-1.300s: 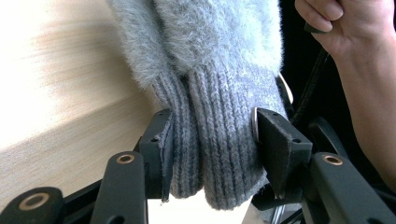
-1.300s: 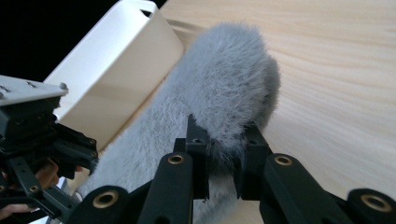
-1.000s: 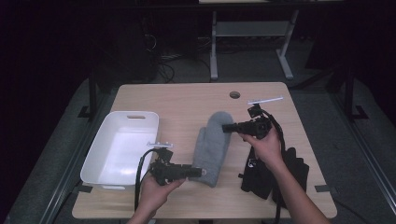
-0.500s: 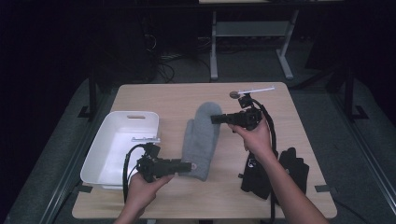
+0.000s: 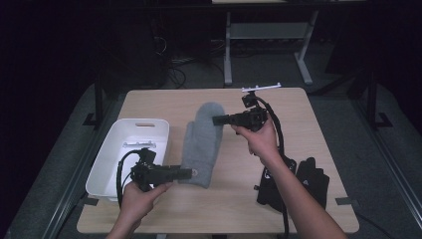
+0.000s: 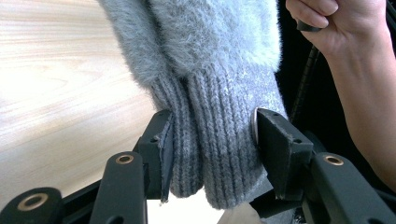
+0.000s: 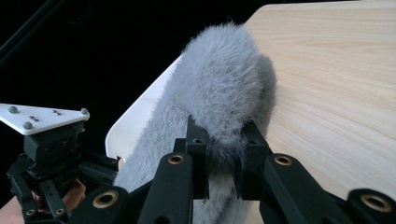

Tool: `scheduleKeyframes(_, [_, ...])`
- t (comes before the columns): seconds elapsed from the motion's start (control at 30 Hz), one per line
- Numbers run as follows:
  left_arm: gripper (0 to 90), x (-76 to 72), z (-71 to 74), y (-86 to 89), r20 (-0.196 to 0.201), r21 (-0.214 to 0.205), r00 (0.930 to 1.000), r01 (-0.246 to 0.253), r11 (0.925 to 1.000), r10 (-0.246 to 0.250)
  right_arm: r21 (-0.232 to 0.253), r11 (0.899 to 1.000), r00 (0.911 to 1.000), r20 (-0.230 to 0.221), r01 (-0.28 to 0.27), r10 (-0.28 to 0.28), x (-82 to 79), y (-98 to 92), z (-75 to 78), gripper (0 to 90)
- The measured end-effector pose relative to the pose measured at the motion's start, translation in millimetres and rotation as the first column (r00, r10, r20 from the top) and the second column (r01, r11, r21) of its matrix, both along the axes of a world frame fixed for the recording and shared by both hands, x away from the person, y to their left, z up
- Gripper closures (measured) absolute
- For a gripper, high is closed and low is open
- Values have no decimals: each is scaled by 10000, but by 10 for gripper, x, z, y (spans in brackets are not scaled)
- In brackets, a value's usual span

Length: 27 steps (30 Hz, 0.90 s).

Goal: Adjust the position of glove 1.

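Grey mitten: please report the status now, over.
Left gripper shut on grey mitten cuff; right gripper shut on its fuzzy tip. Mitten held between both, beside white bin. Black gloves aside, nothing blocking.

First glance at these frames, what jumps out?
A fluffy grey knitted mitten stretched between both grippers over the middle of the light wooden table: the left gripper clamps its ribbed cuff, the right gripper pinches its fuzzy tip. Next, the white plastic bin at the table's left edge, and the pair of black gloves lying near the right forearm.
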State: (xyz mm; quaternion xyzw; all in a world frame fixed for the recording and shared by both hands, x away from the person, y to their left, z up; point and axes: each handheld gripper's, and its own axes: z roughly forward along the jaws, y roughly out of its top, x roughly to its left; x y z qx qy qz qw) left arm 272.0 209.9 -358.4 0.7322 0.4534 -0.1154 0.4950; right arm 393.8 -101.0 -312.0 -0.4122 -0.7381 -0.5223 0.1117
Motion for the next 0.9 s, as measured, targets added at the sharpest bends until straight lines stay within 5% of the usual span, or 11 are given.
scheduleKeyframes(0.9, [495, -64, 227, 472, 261, -184, 9968, -755, 9970, 760, 382, 9982, 9989, 63, -462, 460, 126, 537, 210, 785])
